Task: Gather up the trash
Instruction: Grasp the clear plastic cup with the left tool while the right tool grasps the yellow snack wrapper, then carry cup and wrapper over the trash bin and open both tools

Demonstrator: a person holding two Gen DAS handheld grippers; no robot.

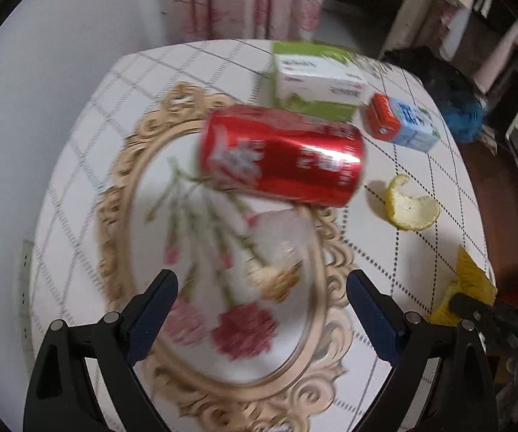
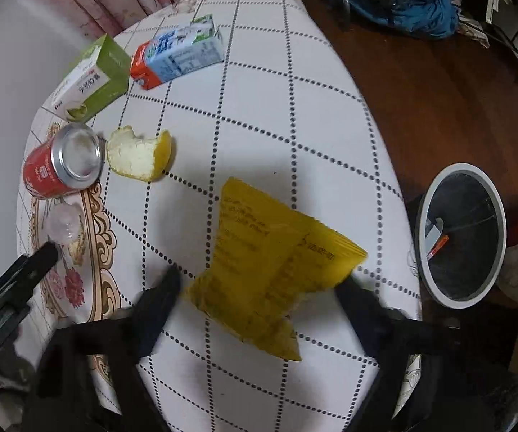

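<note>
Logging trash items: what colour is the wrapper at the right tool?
Yellow with dark print; the wrapper shows best in the right wrist view.

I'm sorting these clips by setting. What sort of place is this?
Most likely a room in a home. A table under a checked tablecloth stands by pink floral curtains, with a white-rimmed waste bin on the wooden floor and household litter like a red can.
</note>
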